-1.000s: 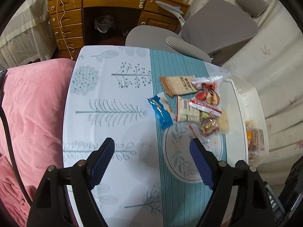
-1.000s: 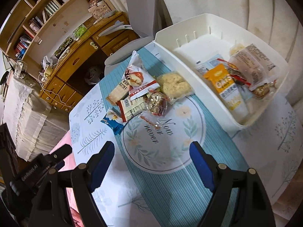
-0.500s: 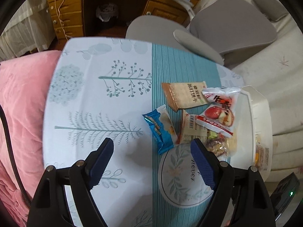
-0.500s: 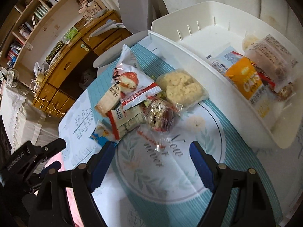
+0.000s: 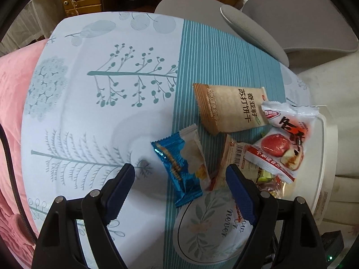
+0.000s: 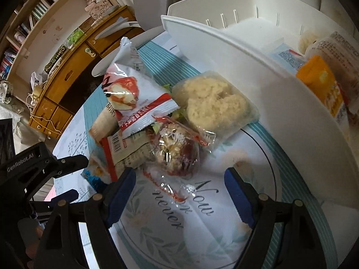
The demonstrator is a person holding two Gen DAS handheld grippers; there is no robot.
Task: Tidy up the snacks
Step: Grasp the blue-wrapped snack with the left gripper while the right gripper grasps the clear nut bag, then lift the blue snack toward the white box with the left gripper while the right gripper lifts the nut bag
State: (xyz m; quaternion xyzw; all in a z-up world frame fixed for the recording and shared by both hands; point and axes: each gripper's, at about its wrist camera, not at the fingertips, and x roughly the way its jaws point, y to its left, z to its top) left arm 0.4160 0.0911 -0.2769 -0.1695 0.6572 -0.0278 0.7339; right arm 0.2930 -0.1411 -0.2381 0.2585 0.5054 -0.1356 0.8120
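Observation:
Several snack packs lie in a heap on the table. In the left wrist view my left gripper (image 5: 180,177) is open, its fingers either side of a blue-and-white pack (image 5: 182,164); beyond lie a brown cracker pack (image 5: 231,109) and a red-and-white apple pack (image 5: 281,143). In the right wrist view my right gripper (image 6: 179,179) is open just before a clear pack with a red sweet (image 6: 177,151). Behind it lie the apple pack (image 6: 132,98) and a pale puffed cake pack (image 6: 213,105). The white basket (image 6: 280,94) at right holds several packs, including an orange one (image 6: 323,85).
A grey office chair (image 5: 280,15) stands past the table's far edge and a wooden desk (image 6: 67,67) behind it. A pink cushion (image 5: 11,112) lies left of the table. The left gripper's body (image 6: 33,163) shows at the left of the right wrist view.
Both grippers have moved down and forward toward the snack heap, staying open. The left now straddles the blue pack; the right is close to the clear sweet pack.

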